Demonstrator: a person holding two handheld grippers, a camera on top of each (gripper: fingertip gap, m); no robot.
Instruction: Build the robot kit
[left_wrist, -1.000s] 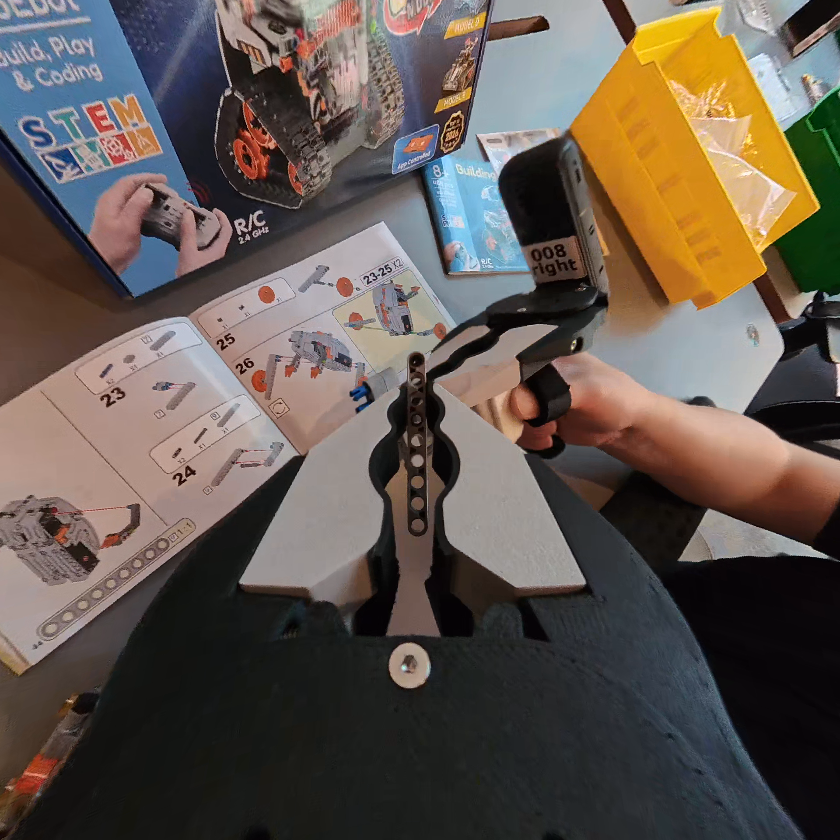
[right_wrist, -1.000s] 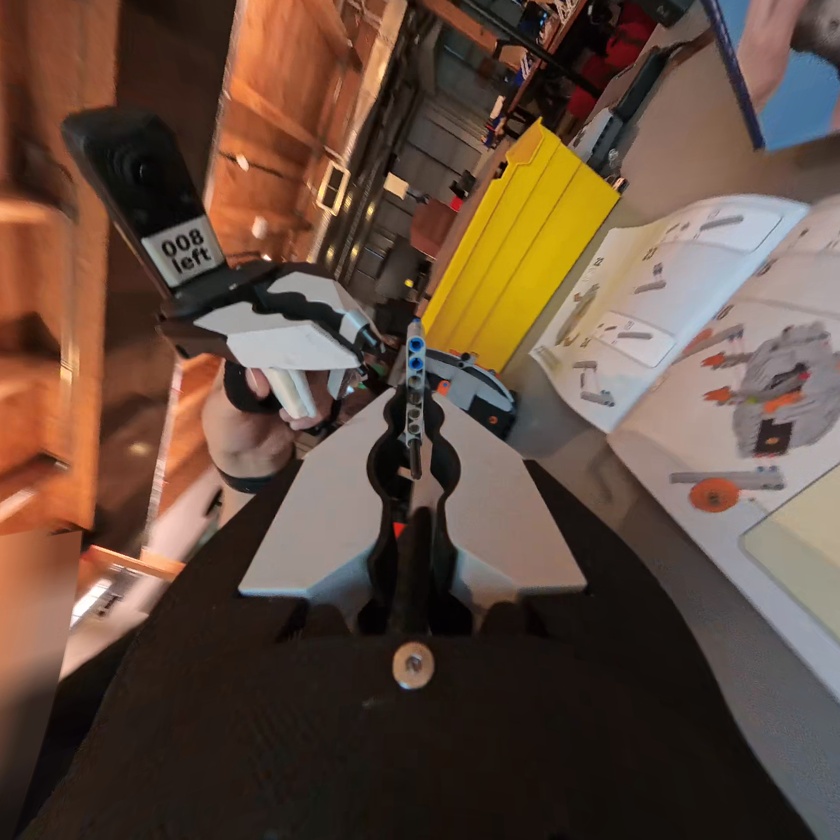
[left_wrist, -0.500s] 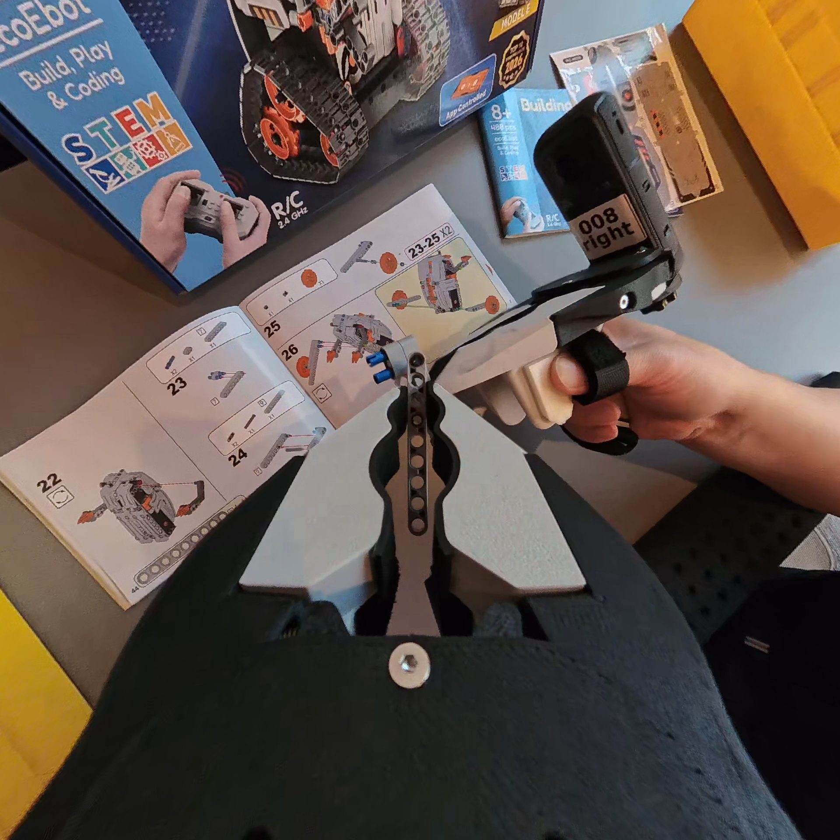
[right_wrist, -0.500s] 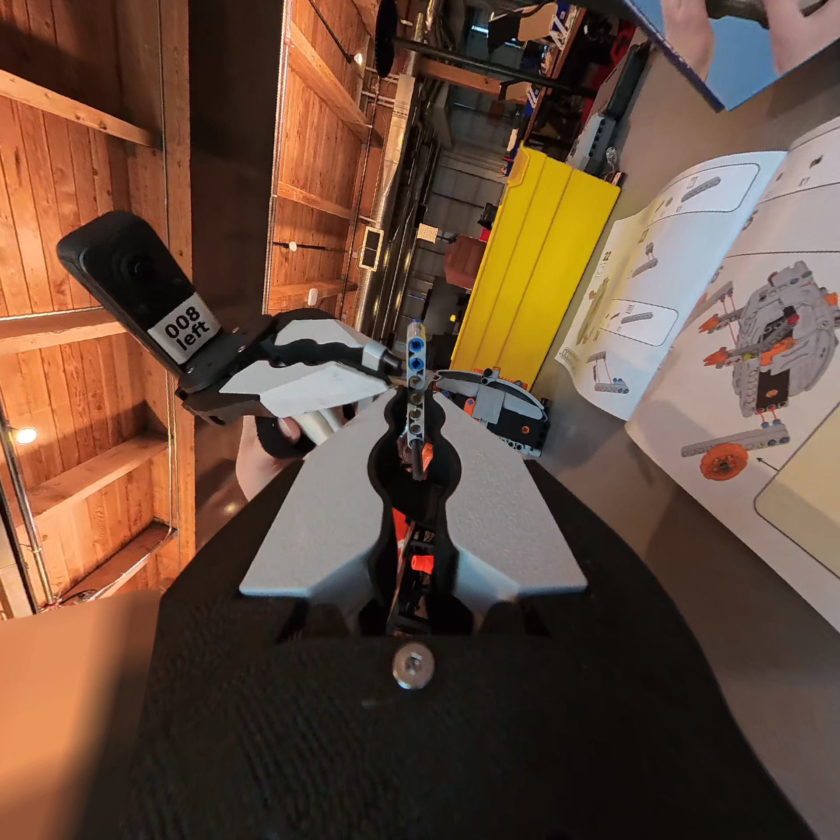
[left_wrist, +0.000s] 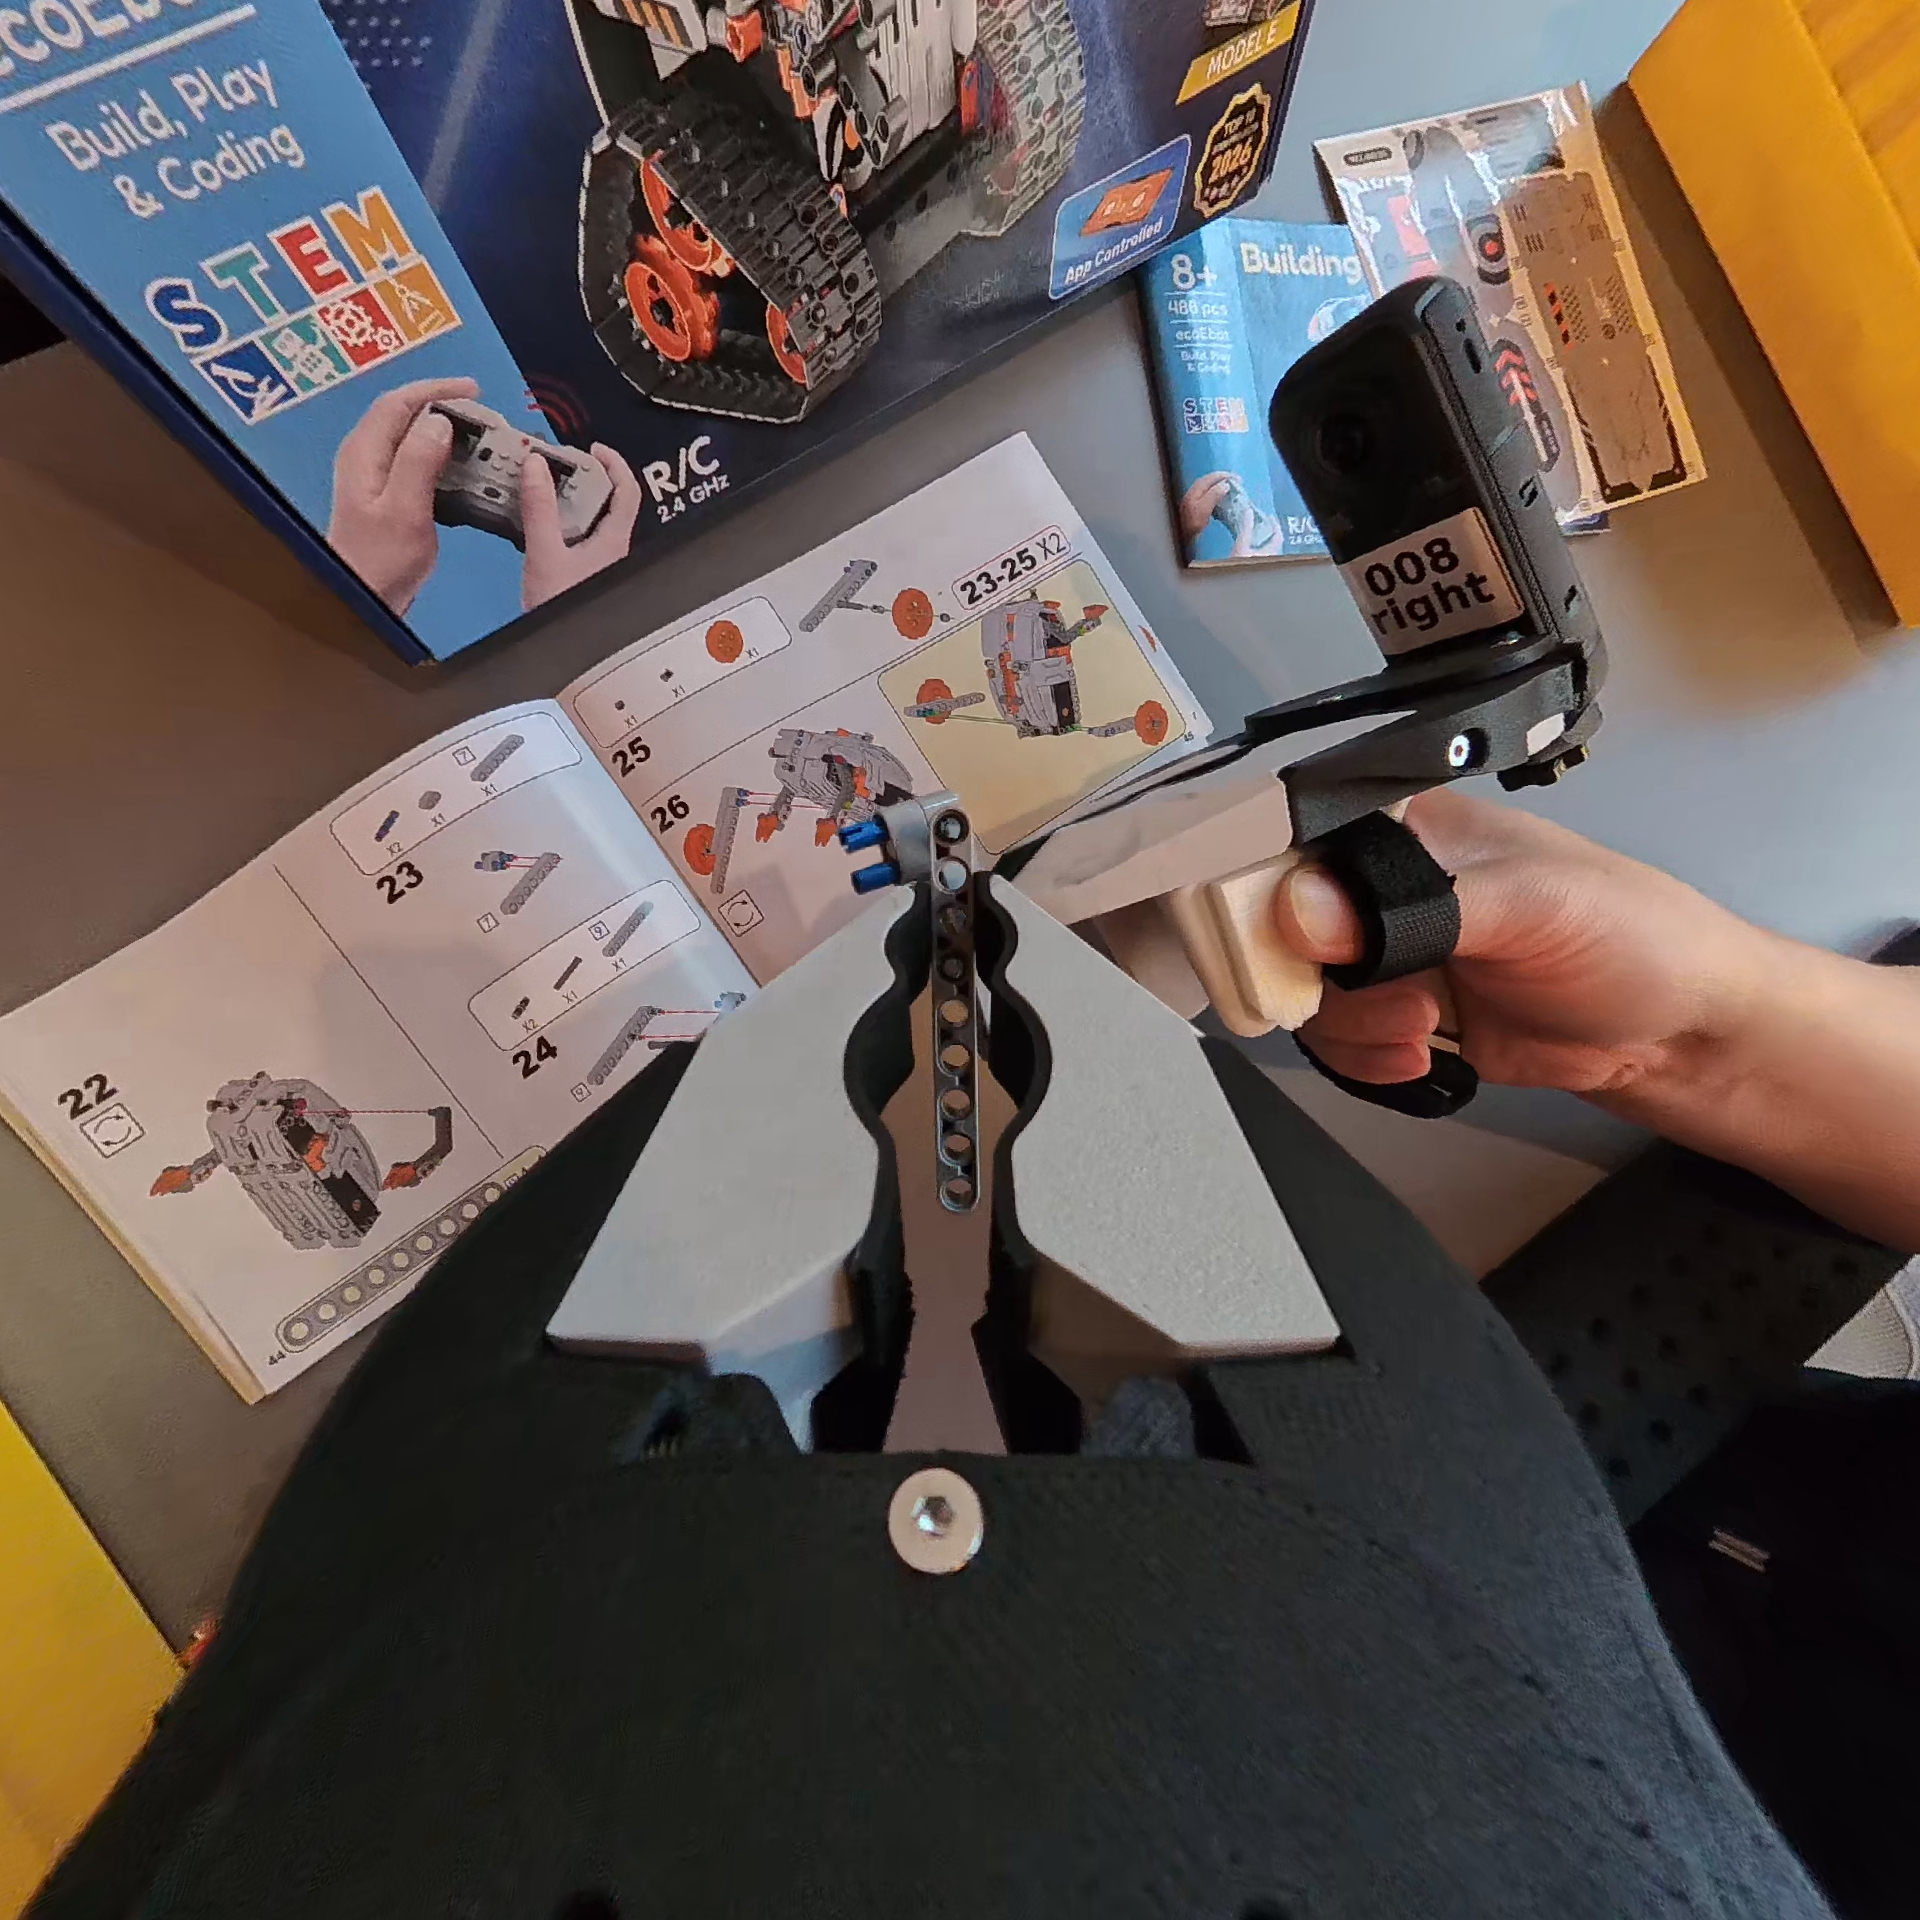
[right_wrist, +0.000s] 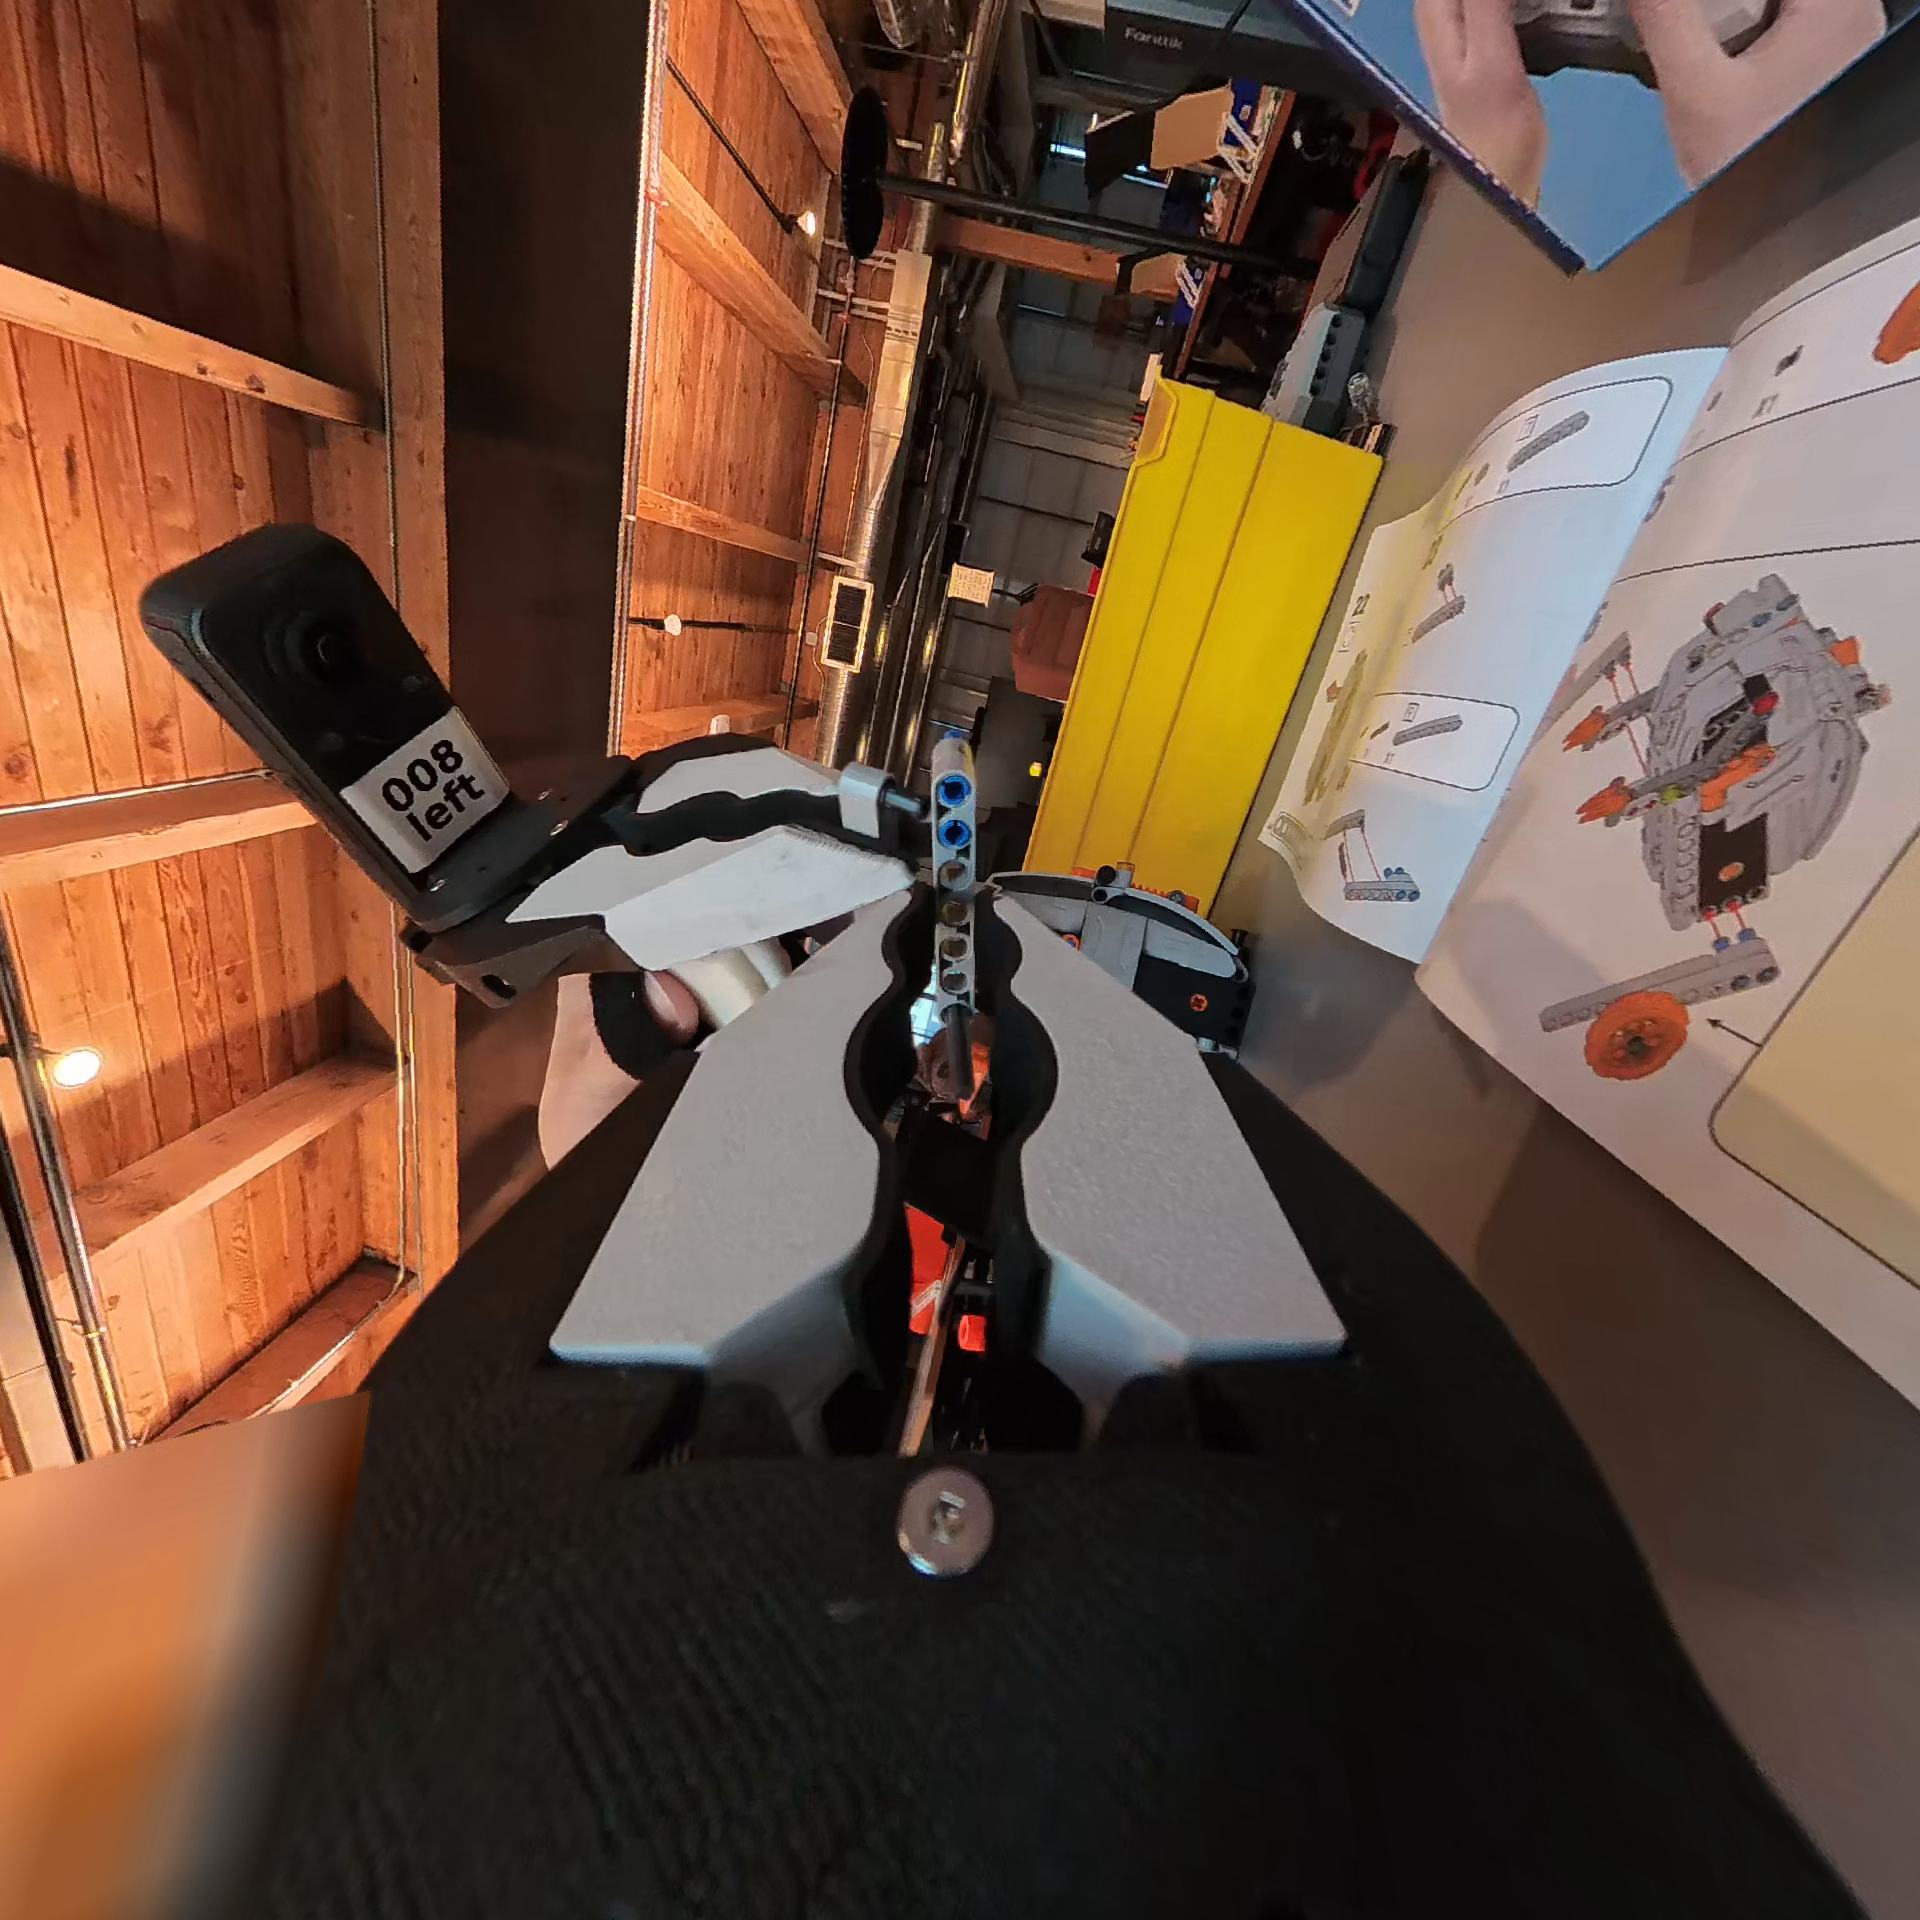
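A workshop or maker space: timber-plank walls (right_wrist: 208, 436) with exposed beams, bare ducting (right_wrist: 883, 582) and hanging lights, a grey worktable (left_wrist: 187, 623) carrying yellow parts bins (right_wrist: 1195, 665), an open building-kit instruction booklet (left_wrist: 582, 894) and the kit's printed box (left_wrist: 582, 249)

Open booklet (left_wrist: 582, 894) on table (left_wrist: 156, 623), before box (left_wrist: 520, 208).

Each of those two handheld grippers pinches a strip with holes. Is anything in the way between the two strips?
Nothing visible. The left gripper holds a dark strip, and the right gripper holds a light grey strip. They come together near their tips in open air, with only the light strip's blue pins there.
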